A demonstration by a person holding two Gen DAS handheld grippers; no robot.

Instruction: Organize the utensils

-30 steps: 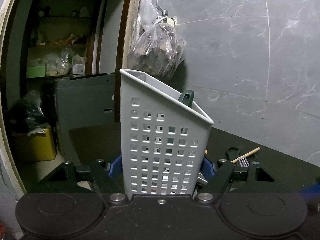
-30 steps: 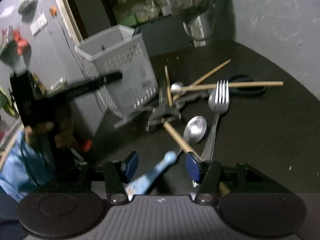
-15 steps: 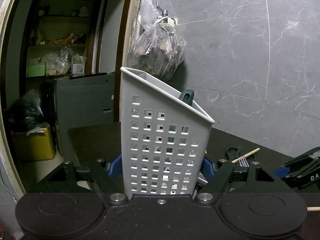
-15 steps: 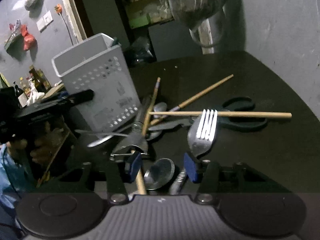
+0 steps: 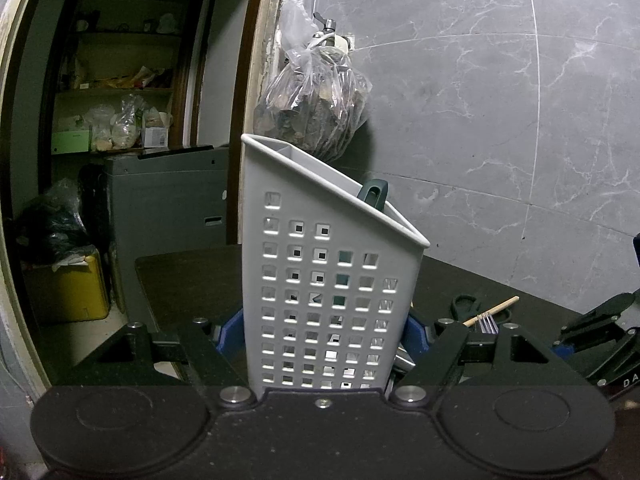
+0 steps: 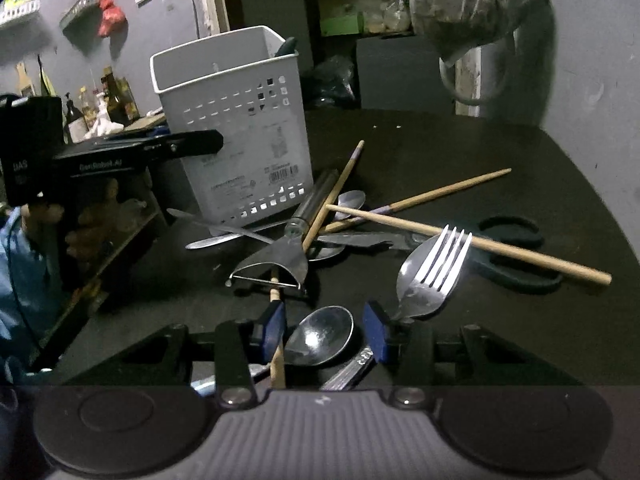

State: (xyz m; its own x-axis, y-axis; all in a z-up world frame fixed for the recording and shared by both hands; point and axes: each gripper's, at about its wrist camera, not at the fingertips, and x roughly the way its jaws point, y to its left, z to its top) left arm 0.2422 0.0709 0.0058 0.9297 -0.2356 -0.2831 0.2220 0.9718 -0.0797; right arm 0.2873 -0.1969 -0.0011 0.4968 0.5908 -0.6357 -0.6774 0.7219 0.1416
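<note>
My left gripper is shut on the white perforated utensil basket, which stands upright on the black table with a green handle poking out. In the right wrist view the basket stands behind a pile of utensils. My right gripper hangs low over the pile's near end and its jaws are closing. A spoon bowl lies between them, untouched by the pads. A chopstick runs beside the left pad. A fork lies just right of the right pad.
A metal peeler, more chopsticks, other spoons and black scissors lie crossed on the black table. A person's hand holds the left gripper at the table's left edge. A plastic bag hangs on the wall behind.
The right gripper swung over the pile, rolled level and narrowed its jaws around the spoon bowl. It came into the left wrist view's right edge. The left gripper and basket stayed still.
</note>
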